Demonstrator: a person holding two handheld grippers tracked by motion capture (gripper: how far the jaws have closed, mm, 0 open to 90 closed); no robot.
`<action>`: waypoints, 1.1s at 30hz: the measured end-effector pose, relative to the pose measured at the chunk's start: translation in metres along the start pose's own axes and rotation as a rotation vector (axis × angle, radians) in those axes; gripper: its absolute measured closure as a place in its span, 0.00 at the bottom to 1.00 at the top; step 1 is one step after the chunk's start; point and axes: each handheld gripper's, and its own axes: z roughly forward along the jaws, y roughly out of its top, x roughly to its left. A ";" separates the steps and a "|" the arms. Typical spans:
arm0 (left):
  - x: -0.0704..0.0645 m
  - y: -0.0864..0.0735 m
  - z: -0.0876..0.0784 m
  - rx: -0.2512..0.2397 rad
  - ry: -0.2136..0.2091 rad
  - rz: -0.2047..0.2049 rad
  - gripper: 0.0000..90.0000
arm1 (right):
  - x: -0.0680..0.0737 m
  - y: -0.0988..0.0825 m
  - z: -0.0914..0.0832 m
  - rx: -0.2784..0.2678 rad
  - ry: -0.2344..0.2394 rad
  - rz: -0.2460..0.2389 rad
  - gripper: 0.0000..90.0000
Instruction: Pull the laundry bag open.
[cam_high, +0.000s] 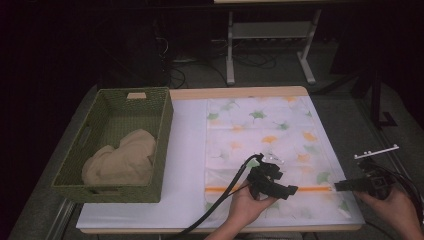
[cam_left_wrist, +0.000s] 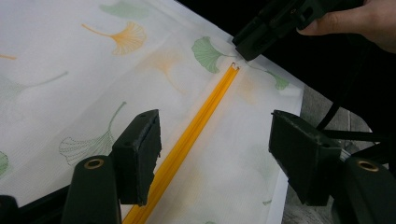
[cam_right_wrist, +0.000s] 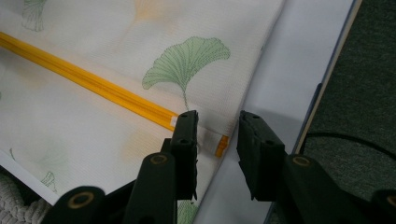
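In the high view, a white bag printed with ginkgo leaves (cam_high: 265, 150) is seen lying flat on the table (cam_high: 187, 145), its orange zip strip (cam_high: 312, 189) running across the near part. The left gripper (cam_high: 289, 191) is held over the middle of that strip, and the right gripper (cam_high: 340, 185) is set at the strip's right end. A green woven basket (cam_high: 95, 187) with a beige cloth (cam_high: 121, 159) inside is placed well apart, at the left.

In the left gripper view, the jaws are seen wide apart, and the zip strip (cam_left_wrist: 196, 133) passes between them, untouched. The right gripper (cam_left_wrist: 245, 46) is seen at the strip's far end.

In the right gripper view, the jaws are parted, with the bag's corner and the strip's orange end tab (cam_right_wrist: 222, 145) between them; no pad is seen pressing on the bag (cam_right_wrist: 93, 135).
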 end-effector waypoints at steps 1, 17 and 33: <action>0.000 0.000 0.000 0.002 0.001 0.001 0.38 | 0.000 0.000 0.001 0.006 0.006 -0.002 0.75; 0.004 -0.005 0.004 0.035 0.021 -0.003 0.41 | 0.007 0.011 0.008 0.000 0.024 0.004 0.76; 0.004 -0.006 0.015 0.058 0.004 -0.010 0.45 | -0.002 0.011 0.002 0.029 0.004 0.013 0.78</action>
